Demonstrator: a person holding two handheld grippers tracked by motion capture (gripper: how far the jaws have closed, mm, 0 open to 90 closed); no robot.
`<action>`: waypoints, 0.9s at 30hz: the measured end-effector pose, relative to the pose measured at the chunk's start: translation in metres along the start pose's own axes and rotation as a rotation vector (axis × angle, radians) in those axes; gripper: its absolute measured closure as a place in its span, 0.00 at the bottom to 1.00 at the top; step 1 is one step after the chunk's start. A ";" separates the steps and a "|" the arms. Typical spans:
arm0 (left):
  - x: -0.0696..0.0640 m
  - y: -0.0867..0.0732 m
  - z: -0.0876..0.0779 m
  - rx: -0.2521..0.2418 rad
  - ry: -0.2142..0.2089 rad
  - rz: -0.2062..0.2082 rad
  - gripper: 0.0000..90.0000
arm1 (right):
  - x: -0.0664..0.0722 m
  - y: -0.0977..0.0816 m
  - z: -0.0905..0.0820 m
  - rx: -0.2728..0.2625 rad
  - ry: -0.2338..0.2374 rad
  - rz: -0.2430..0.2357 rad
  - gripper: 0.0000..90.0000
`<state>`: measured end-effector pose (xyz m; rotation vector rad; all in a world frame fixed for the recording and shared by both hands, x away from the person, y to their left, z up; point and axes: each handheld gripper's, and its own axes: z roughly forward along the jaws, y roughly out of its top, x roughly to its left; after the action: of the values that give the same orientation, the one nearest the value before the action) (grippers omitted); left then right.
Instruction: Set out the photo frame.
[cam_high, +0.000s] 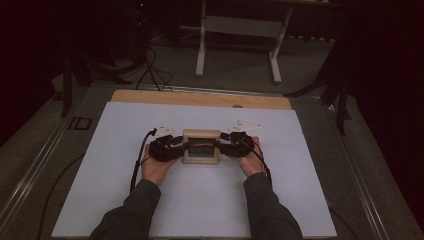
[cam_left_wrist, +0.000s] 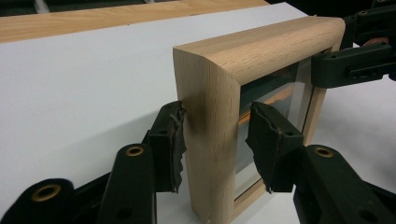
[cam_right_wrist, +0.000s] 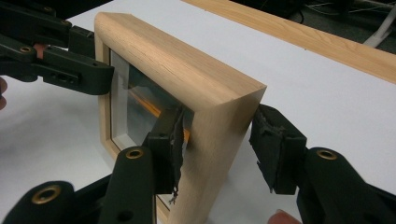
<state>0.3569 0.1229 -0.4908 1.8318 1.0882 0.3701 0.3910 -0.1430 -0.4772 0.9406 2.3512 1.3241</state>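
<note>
A small wooden picture frame (cam_high: 201, 146) with a glass pane stands upright on the white sheet (cam_high: 150, 200). My left gripper (cam_high: 186, 146) straddles its left side bar (cam_left_wrist: 210, 116). One pad (cam_left_wrist: 173, 140) touches the wood and the other pad (cam_left_wrist: 268, 140) stands slightly off it in front of the glass, so the jaws are open. My right gripper (cam_high: 218, 146) straddles the opposite bar (cam_right_wrist: 219, 121) in the same way, with one pad (cam_right_wrist: 170, 140) against the front. The back pad (cam_right_wrist: 275, 149) sits close beside the wood with a gap showing lower down.
A wooden tabletop strip (cam_high: 200, 98) shows beyond the sheet's far edge. Past it on the floor stand a white table frame (cam_high: 202, 45) and loose cables (cam_high: 155, 70). Cables trail from both grippers along the person's forearms.
</note>
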 end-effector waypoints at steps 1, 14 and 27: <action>0.000 0.000 0.000 -0.001 -0.002 0.000 0.61 | 0.000 0.000 -0.001 0.001 0.002 -0.002 0.60; 0.001 -0.003 -0.001 0.014 -0.004 -0.011 0.52 | -0.001 -0.002 -0.006 0.008 0.007 0.008 0.51; 0.005 -0.004 -0.034 -0.012 0.023 -0.012 0.51 | -0.005 -0.011 -0.030 0.018 -0.014 0.022 0.48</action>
<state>0.3364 0.1470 -0.4777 1.8138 1.1097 0.3904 0.3741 -0.1704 -0.4706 0.9800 2.3526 1.3026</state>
